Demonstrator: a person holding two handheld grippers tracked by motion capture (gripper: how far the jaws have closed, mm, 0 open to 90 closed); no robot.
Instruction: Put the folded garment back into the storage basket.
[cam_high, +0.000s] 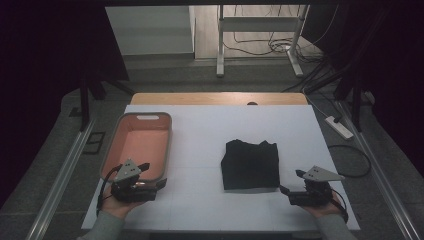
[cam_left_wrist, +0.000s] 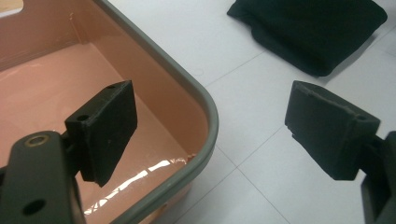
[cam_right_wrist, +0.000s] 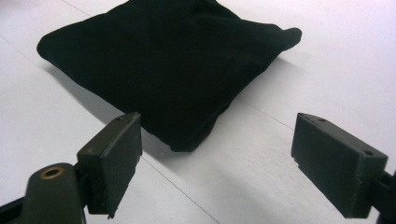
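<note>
A folded black cloth (cam_high: 250, 164) lies flat on the white table, right of centre. A pink bin with a grey rim (cam_high: 116, 139) stands at the left, nothing inside it. My left gripper (cam_high: 152, 175) hovers at the bin's near right corner, open, one jaw over the bin (cam_left_wrist: 187, 88) and the other over the table. The cloth (cam_left_wrist: 308, 32) lies beyond it. My right gripper (cam_high: 290, 184) sits just right of the cloth's near right corner, open and apart from it. The cloth's corner (cam_right_wrist: 187, 140) lies just ahead of its spread jaws.
The white table top (cam_high: 200, 200) spans the wooden table. A power strip (cam_high: 339, 127) and cables lie on the floor at the right. A white metal stand (cam_high: 257, 30) is behind the table. Dark curtains flank both sides.
</note>
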